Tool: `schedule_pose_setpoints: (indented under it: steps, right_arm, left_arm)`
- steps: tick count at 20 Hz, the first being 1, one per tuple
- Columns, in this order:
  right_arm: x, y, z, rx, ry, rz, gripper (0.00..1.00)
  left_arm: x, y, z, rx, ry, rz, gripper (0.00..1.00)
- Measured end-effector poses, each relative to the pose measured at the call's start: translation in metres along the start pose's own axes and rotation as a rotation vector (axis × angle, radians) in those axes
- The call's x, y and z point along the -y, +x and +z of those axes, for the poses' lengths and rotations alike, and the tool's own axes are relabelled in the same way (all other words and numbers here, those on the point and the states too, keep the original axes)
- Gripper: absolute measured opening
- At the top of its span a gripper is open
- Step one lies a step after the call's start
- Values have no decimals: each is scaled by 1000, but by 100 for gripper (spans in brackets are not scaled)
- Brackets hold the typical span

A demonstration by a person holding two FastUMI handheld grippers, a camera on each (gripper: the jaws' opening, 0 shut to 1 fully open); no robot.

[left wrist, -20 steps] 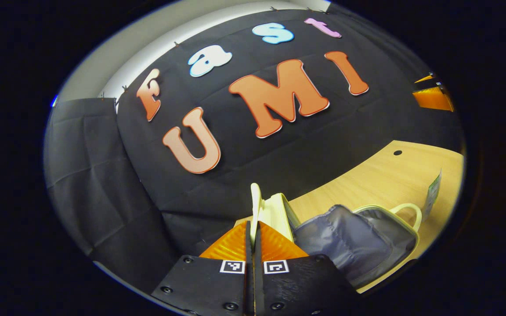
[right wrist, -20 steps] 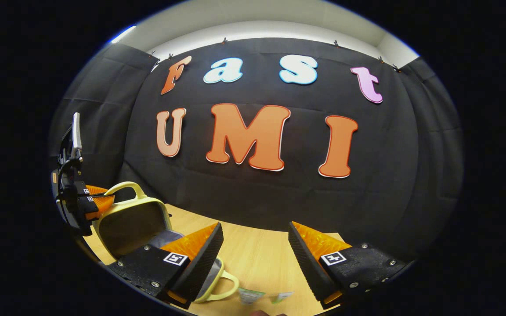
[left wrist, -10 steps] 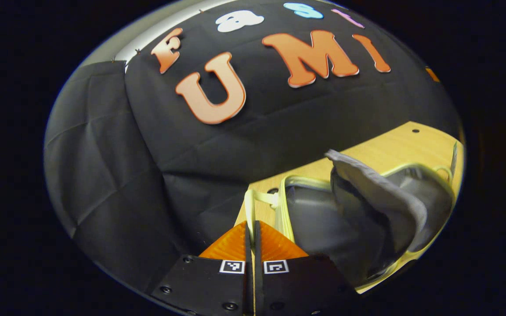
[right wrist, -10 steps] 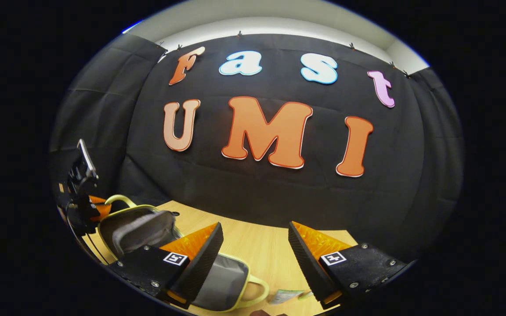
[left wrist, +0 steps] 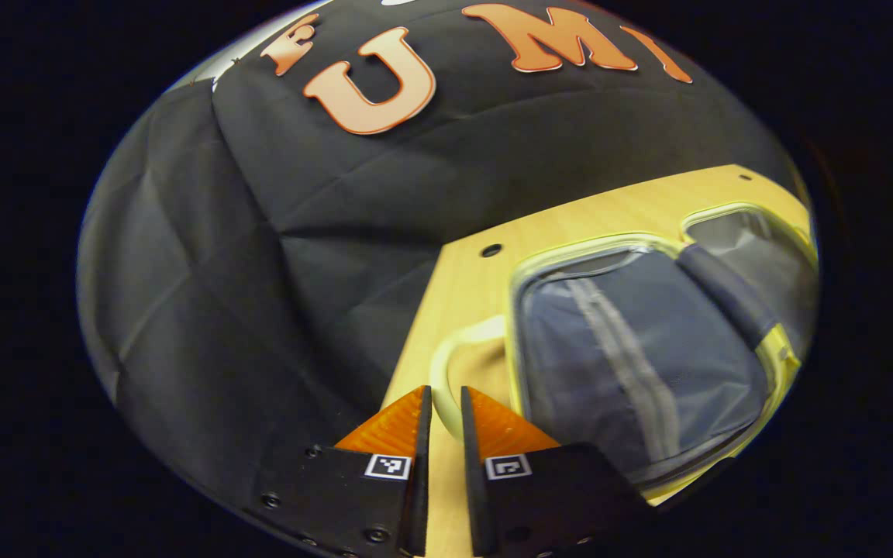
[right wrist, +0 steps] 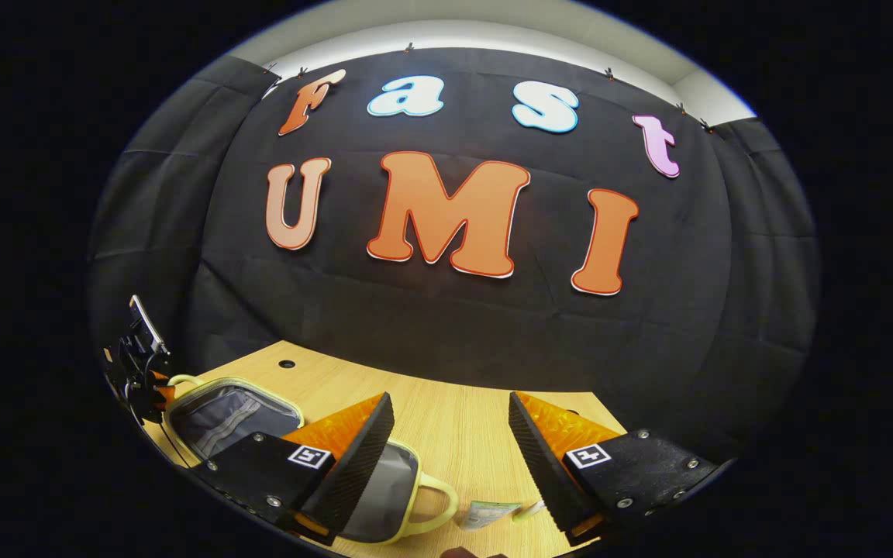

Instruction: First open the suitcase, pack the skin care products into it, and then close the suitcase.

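Note:
The pale yellow suitcase (left wrist: pixel 632 364) lies open flat on the wooden table (left wrist: pixel 586 213), both grey-lined halves facing up. Its lid handle (left wrist: pixel 462 349) rests on the table just beyond my left gripper (left wrist: pixel 445 391), whose fingers stand slightly apart with nothing pressed between them. In the right gripper view the open suitcase (right wrist: pixel 222 415) lies at the lower left, with the left gripper (right wrist: pixel 153 384) at its far end. My right gripper (right wrist: pixel 450 403) hangs open above the table, holding nothing. A small skin care sachet (right wrist: pixel 489 513) lies on the table between its fingers, beside the near handle (right wrist: pixel 439 496).
The table's (right wrist: pixel 454 418) back edge meets the black cloth wall. A round cable hole (left wrist: pixel 491 250) sits near the corner behind the suitcase, also visible as a cable hole (right wrist: pixel 286 363) in the right gripper view. The table's left edge runs close to my left gripper.
The left gripper swung the lid by its handle down flat onto the table, then parted its fingers and let go. The right gripper stayed open and barely moved.

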State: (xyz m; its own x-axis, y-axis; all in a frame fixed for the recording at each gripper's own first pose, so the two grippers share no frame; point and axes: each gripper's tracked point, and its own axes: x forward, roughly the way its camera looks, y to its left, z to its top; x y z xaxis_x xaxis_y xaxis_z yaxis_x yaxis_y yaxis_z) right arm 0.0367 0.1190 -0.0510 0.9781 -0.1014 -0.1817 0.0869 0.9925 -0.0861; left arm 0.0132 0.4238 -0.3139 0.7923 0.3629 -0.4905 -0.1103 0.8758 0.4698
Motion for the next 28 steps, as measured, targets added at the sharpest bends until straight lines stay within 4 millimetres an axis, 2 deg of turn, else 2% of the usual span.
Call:
schedule_pose_setpoints:
  steps: [2,4,6,8,9,10,11,14,15,16,19,20,23,28]
  right_arm:
    - [7,0,0,6,-5,7,94]
    - [16,0,-4,5,-3,22,95]
    - [29,-2,-9,-4,1,32,94]
    - [43,-4,-15,-9,6,45,95]
    - [51,-6,-18,-11,7,49,94]
    - [58,-6,-20,-12,8,54,94]
    - [64,-7,-22,-12,7,56,94]
    - [87,-11,-28,-9,4,60,95]
    - [96,-13,-32,-12,2,60,94]
    - [103,-13,-35,-14,3,58,95]
    - [124,-16,-46,-26,8,54,94]
    - [129,-17,-51,-32,10,56,94]
    - [146,-20,-63,-45,-5,60,94]
    - [171,-25,-86,-59,-38,70,95]
  left_arm:
    - [14,-18,22,21,-6,-17,23]
    - [42,-48,51,78,-25,-53,23]
    - [83,-73,76,117,-50,-108,41]
    - [118,-95,102,154,-50,-145,46]
    - [133,-106,116,175,-47,-157,52]
    - [149,-118,129,200,-45,-176,62]
    - [163,-129,139,222,-48,-188,65]
    - [200,-154,158,265,-71,-240,79]
    - [213,-160,166,272,-77,-260,88]
    - [224,-167,170,282,-81,-271,84]
    - [265,-184,184,309,-104,-336,96]
    - [280,-191,186,315,-108,-362,93]
    - [324,-210,194,333,-108,-424,94]
    - [398,-235,192,351,-102,-530,94]
